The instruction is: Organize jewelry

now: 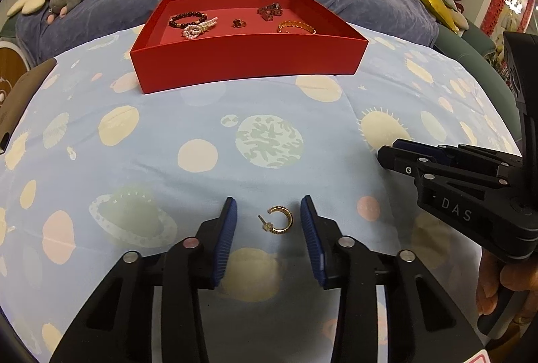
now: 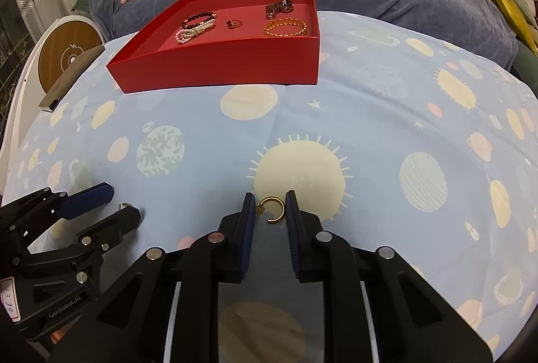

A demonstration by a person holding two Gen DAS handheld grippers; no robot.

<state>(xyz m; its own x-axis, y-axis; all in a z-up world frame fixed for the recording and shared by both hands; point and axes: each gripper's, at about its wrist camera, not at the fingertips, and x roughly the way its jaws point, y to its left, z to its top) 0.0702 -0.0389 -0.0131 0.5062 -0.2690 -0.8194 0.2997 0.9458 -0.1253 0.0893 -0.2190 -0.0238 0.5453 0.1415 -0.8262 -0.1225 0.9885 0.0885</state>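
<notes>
My left gripper (image 1: 269, 218) is spread wide, one gold hoop earring (image 1: 277, 221) lying untouched between its blue pads (image 1: 228, 228). My right gripper (image 2: 269, 210) has narrowed around the second hoop earring (image 2: 271, 210), pads nearly touching it, not yet clamped. Both lie on the planet-print sheet (image 1: 151, 168) near its front edge, well short of the red tray (image 1: 242, 60), which already holds bracelets and rings. These hoops look light, stiff and slippery; I'd pinch across the curved band, not the thin post.
</notes>
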